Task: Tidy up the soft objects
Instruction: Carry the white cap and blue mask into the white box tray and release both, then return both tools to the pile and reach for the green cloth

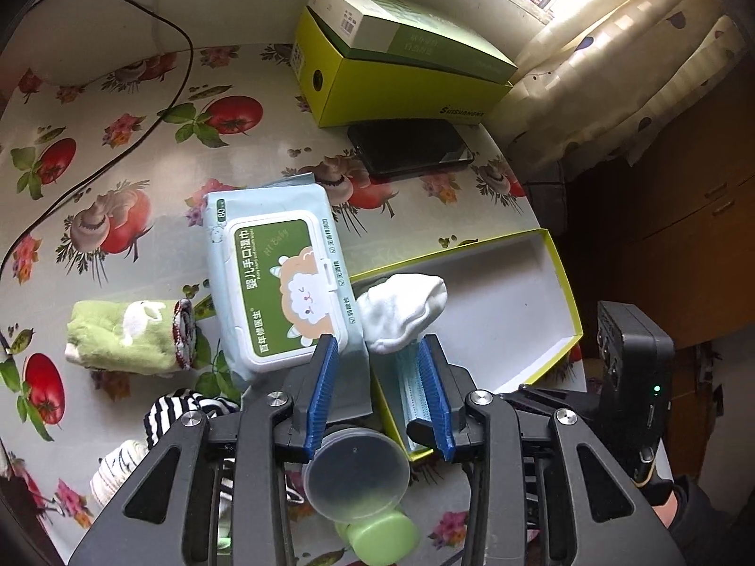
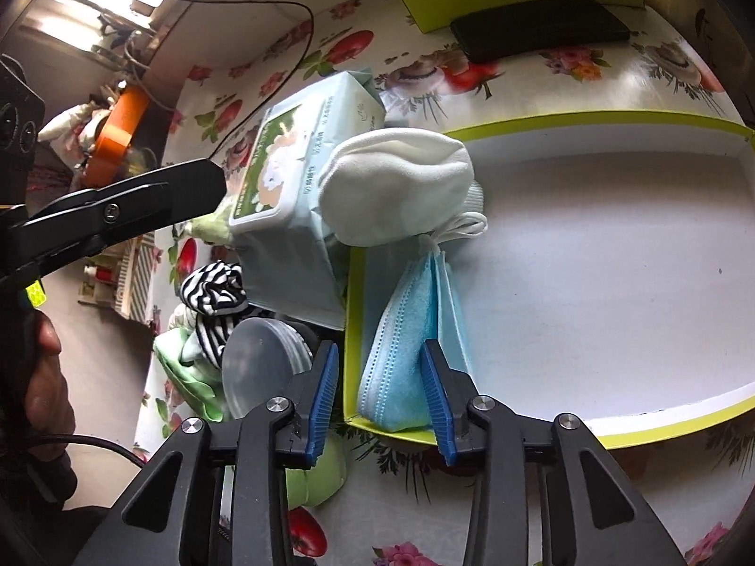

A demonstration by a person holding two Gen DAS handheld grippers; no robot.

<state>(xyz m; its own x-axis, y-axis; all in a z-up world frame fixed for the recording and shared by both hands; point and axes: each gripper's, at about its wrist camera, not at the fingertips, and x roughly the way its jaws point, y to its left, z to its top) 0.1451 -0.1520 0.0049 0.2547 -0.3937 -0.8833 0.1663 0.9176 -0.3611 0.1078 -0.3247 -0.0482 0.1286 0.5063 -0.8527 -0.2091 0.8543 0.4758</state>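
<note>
A shallow yellow-green box lid lies open on the flowered tablecloth. In its near left corner lies a folded blue face mask, with a white sock draped over the lid's rim behind it. My right gripper is open and straddles the mask and the lid's wall; the left pad stands clear of the mask. My left gripper is open above the sock and mask, holding nothing. Left of the lid are a rolled green towel and a striped sock.
A pack of wet wipes leans against the lid's left side. A clear-lidded jar sits under my left gripper. At the back stand a green box and a black phone. A black cable crosses the table's left side.
</note>
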